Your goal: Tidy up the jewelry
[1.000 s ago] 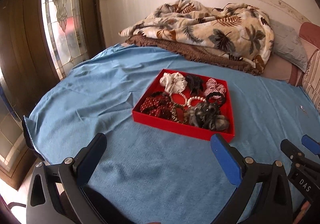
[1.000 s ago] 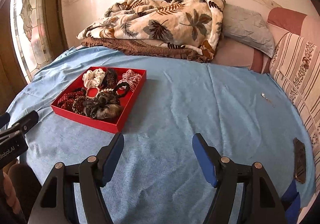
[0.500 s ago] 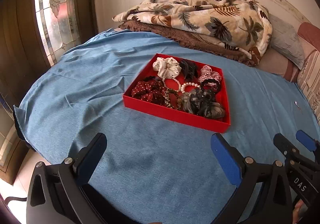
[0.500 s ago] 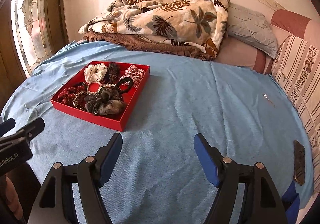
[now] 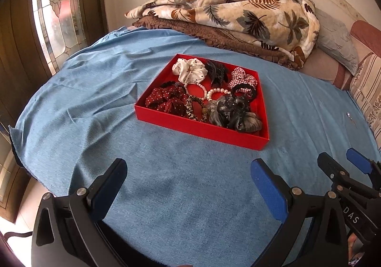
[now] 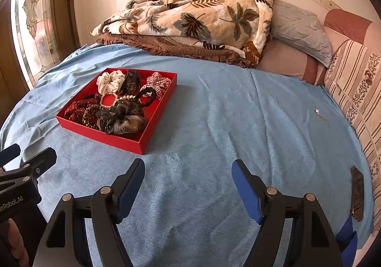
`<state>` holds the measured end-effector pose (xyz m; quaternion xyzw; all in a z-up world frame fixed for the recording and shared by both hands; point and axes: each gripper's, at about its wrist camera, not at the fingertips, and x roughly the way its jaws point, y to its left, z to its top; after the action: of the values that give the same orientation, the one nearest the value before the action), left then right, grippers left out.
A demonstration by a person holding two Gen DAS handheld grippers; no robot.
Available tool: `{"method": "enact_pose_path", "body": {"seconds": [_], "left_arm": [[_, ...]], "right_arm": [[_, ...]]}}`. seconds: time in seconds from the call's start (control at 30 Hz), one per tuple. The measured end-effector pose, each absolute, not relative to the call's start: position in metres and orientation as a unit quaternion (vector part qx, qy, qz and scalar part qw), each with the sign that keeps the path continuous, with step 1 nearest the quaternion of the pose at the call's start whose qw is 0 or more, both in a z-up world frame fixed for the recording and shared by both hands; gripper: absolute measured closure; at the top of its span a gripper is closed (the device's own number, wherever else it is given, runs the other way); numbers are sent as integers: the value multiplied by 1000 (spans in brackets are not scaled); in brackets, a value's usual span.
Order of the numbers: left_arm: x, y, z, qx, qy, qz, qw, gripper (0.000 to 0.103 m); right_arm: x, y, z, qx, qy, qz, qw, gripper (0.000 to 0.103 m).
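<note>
A red tray [image 5: 202, 131] [image 6: 102, 136] lies on the blue bedcover. It holds several hair ties and bracelets: a white dotted scrunchie [image 5: 190, 69] [image 6: 110, 80], a pearl bracelet [image 5: 215, 93], a red dotted scrunchie [image 5: 166, 100], a grey-black scrunchie [image 5: 234, 113] [image 6: 121, 118] and a red checked scrunchie [image 5: 243, 79] [image 6: 158, 82]. My left gripper [image 5: 188, 182] is open and empty, over the cover in front of the tray. My right gripper [image 6: 188, 183] is open and empty, to the right of the tray's near corner.
A folded leaf-print blanket [image 5: 233, 12] [image 6: 190, 19] and a grey pillow [image 6: 300, 31] lie at the back. A small earring-like item [image 6: 318, 112] and a dark phone [image 6: 357, 195] lie on the cover at right. A stained-glass window [image 5: 57, 4] is at left.
Both grippers have moved forward and tilted down a little toward the bed; the tray looks closer and lower in both views. Both stay open and empty.
</note>
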<state>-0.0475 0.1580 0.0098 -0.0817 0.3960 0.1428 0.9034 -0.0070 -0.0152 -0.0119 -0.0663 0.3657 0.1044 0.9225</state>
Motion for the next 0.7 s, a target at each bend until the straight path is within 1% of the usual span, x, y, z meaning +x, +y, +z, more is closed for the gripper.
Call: {"method": "enact_pose_path", "body": {"seconds": [0.7], "left_arm": [[-44, 160, 4, -91, 407, 131, 899, 0]], "right_arm": [[-5, -10, -19, -80, 375, 105, 917, 20]]}}
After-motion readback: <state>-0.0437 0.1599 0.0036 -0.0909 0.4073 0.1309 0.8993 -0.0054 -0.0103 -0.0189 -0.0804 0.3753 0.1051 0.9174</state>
